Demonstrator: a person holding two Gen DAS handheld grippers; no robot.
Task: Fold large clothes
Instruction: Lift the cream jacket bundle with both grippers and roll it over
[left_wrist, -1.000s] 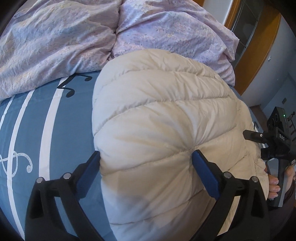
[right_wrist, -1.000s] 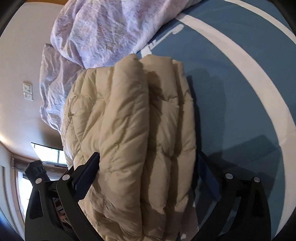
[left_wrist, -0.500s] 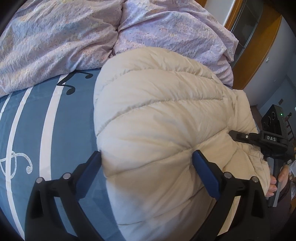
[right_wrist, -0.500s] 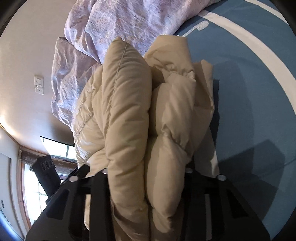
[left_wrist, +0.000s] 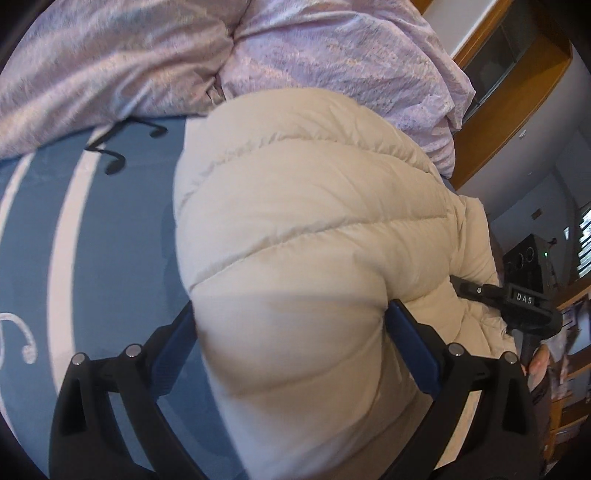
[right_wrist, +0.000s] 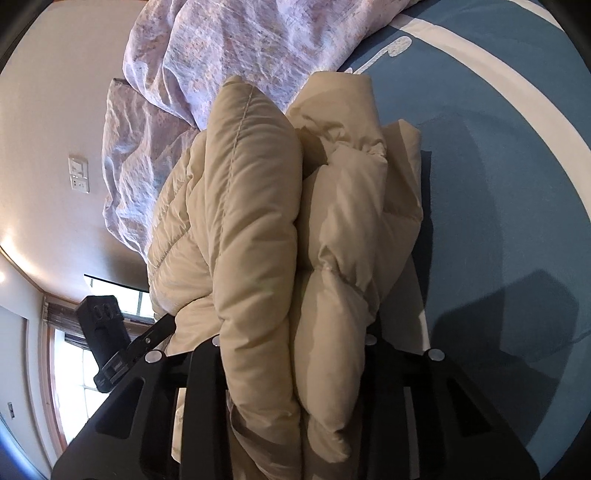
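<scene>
The cream quilted puffer jacket (left_wrist: 306, 240) lies bunched on the blue bed sheet with white stripes (left_wrist: 33, 258), beside the crumpled lilac duvet (left_wrist: 147, 55); the right gripper (right_wrist: 295, 347) has just closed its fingers (right_wrist: 201, 369) on the jacket's folded layers, pinching them; the left gripper (left_wrist: 291, 328) has its fingers (left_wrist: 410, 350) spread, the jacket's bulge between them, the right one denting it.

Home bedroom: bed sheet (left_wrist: 122, 258), duvet (left_wrist: 110, 62).
</scene>
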